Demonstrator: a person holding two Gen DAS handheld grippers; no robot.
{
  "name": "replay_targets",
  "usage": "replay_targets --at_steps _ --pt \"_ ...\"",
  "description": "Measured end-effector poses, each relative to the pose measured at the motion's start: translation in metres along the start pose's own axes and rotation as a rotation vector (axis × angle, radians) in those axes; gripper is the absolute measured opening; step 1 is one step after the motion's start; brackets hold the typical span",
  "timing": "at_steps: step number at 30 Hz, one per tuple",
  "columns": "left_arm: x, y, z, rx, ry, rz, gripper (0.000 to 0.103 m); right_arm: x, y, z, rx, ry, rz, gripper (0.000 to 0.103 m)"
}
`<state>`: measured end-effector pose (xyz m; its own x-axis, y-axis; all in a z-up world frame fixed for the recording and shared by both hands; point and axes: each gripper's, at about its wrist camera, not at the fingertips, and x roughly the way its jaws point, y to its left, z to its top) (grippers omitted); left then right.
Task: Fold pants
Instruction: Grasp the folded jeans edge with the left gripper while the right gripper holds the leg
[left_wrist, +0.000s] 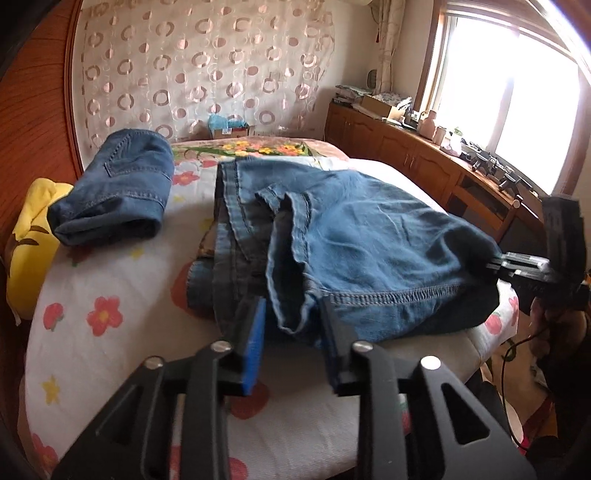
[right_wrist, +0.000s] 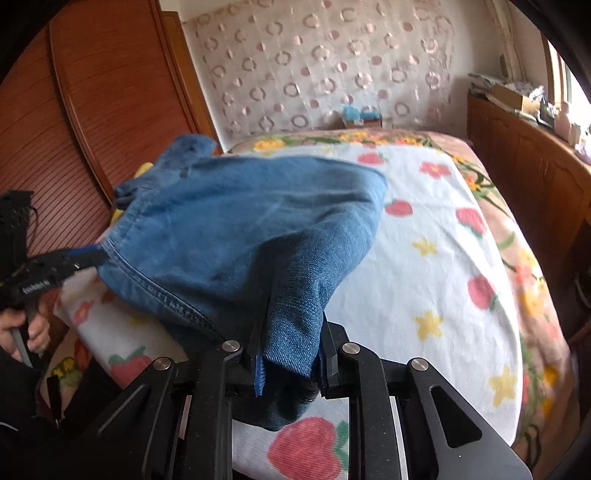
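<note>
Two grips on one hem: where the fold could slip

Both grippers work the near edge of the blue jeans (left_wrist: 369, 236), which lie across the flower-print bedspread (left_wrist: 122, 280) with that edge raised off the bed. The right gripper (right_wrist: 291, 356) pinches a bunched corner of denim between its pads. The left gripper (left_wrist: 293, 325) straddles a hanging flap of hem, but its jaws stand apart and the blue pads do not visibly press the cloth.

I judge that side the weak one: lift further and the flap may slide out, letting one corner drop and skewing the fold. The right pinch gathers thick layers, so inner layers could creep free. A tug could also drag the jeans toward the folded pair (left_wrist: 114, 188) lying well apart on the left.

As for containers, a small cardboard box (left_wrist: 231, 129) sits at the far end of the bed holding something light blue, too small to identify. Another open box (left_wrist: 376, 105) rests on the wooden cabinet (left_wrist: 399, 151); its contents are unclear.
</note>
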<state>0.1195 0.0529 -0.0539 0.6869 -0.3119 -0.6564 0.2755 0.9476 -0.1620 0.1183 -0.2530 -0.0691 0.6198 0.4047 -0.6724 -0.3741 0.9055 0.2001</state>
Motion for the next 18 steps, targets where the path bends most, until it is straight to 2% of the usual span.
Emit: replay_targets --at_steps 3,8,10,18 --pt "-0.005 0.003 0.005 -0.002 -0.014 -0.001 0.037 0.006 -0.006 -0.007 0.018 0.013 0.004 0.019" --pt "-0.01 0.012 0.029 -0.019 -0.06 0.034 0.037 0.011 -0.004 -0.015 0.016 0.015 -0.011 0.02" --pt "-0.008 0.017 0.04 -0.02 -0.073 0.009 0.037 0.011 -0.004 -0.016 0.016 0.007 -0.014 0.02" --pt "0.036 0.029 0.075 -0.014 -0.02 0.01 0.037 0.013 -0.006 -0.022 0.017 -0.007 -0.024 0.022"
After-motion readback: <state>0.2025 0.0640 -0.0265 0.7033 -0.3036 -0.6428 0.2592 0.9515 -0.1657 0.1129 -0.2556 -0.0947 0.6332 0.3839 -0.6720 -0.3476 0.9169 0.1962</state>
